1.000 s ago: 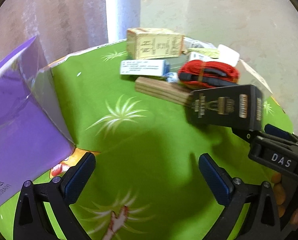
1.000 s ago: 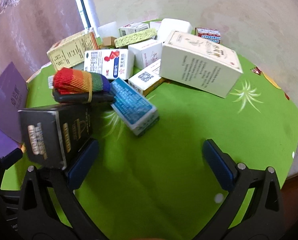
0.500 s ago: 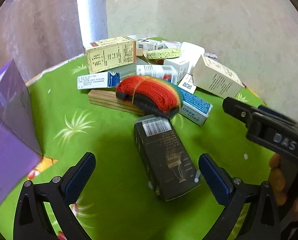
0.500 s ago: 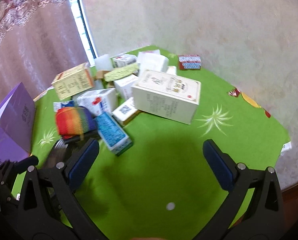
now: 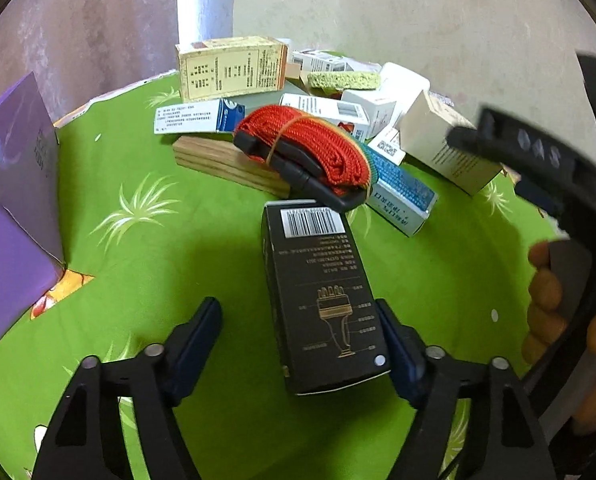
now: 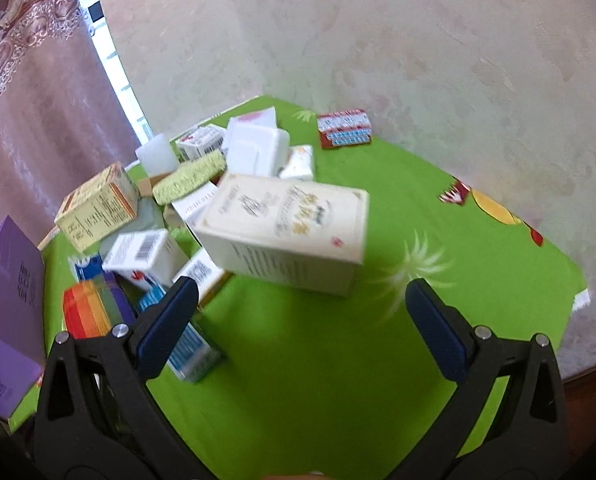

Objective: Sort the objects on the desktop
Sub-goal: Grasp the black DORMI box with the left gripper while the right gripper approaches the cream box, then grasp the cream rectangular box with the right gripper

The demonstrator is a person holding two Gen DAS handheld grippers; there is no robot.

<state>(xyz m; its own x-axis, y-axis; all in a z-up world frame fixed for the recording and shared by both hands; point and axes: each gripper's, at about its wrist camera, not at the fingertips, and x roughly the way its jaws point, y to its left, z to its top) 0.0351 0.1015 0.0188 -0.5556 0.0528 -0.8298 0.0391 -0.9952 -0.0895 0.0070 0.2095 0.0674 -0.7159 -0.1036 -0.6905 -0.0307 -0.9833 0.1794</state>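
Left gripper (image 5: 298, 340): jaws closing around the black box (image 5: 322, 296); right pad at its side, left pad apart from it.
Black box: flat on the green cloth (image 5: 138, 240), barcode end just under the red cord bundle (image 5: 310, 152).
Right gripper (image 6: 298, 316): jaws wide, nothing between them, above bare cloth near the cream box (image 6: 286, 232).
Purple box (image 5: 10, 208): stands at the left edge.

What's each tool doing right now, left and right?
Left tool: closing around the black box, left pad not yet touching it.
Right tool: open, empty.
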